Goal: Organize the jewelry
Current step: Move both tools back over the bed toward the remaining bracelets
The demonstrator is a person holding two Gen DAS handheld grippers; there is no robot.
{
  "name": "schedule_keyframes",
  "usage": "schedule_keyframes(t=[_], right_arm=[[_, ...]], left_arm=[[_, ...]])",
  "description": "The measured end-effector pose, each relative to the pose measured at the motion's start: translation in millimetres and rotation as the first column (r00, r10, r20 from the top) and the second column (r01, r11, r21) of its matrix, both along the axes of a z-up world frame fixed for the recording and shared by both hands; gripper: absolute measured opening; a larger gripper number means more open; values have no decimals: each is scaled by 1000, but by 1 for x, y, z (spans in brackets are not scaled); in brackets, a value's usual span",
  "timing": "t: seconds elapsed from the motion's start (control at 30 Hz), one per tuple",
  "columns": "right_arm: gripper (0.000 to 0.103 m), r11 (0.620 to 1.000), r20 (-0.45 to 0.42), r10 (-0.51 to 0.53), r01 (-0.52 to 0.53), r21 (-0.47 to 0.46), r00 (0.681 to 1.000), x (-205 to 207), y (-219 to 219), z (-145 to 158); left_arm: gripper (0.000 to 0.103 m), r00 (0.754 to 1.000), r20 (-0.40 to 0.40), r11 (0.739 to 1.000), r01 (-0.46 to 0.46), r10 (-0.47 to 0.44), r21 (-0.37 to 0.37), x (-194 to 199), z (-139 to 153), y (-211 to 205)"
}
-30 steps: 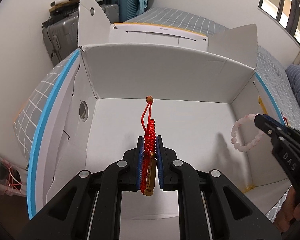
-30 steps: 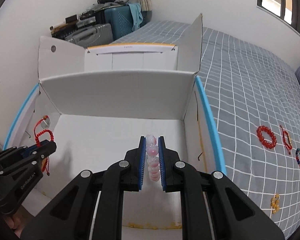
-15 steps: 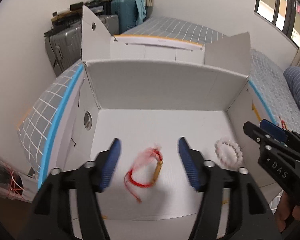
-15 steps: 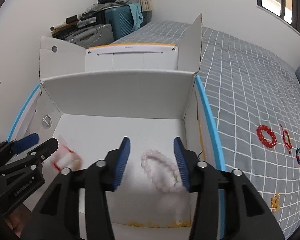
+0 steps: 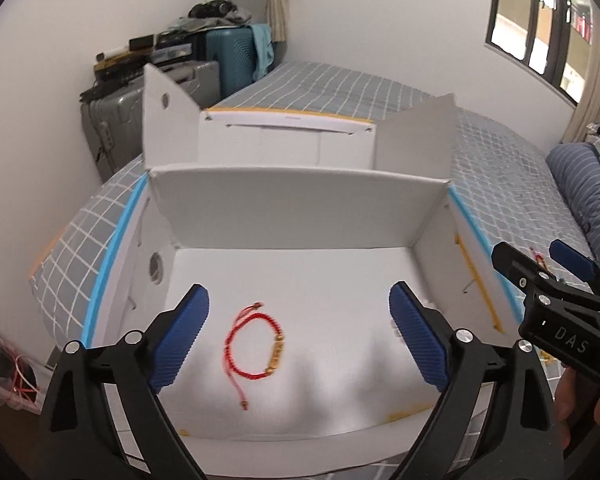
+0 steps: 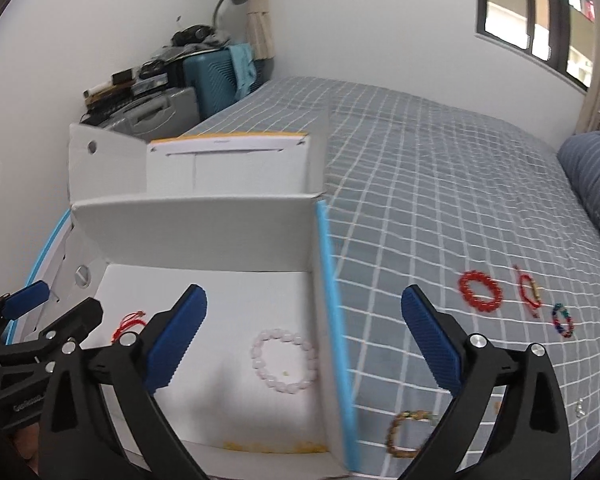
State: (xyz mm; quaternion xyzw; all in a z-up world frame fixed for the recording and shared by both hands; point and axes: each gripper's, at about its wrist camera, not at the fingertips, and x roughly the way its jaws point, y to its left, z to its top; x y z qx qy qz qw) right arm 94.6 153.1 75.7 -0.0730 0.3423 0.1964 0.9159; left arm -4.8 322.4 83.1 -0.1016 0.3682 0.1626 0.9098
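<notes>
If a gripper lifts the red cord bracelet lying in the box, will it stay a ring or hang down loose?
The red cord bracelet would probably sag: its thin cord lies in an uneven loop with a loose tail trailing off. The gold tube bead on one side likely hangs lowest. It looks light, so a push on the white box floor should slide it rather than roll it.

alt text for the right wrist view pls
The right gripper, jaws wide open, hovers above a pink bead bracelet lying in a white box on a bed. More bracelets lie on the grey checked bedspread.
</notes>
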Motion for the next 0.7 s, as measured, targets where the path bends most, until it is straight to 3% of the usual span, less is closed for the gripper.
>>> schedule_keyframes(t=[0.3, 0.7], right_arm=[[95, 993, 15, -119, 119, 7, 993, 5, -82, 15], [95, 956, 12, -292, 292, 3, 956, 26, -215, 11]], left_arm=[[97, 993, 36, 993, 114, -114, -6, 26, 14, -61], [97, 963, 10, 963, 271, -271, 1, 78, 7, -177]])
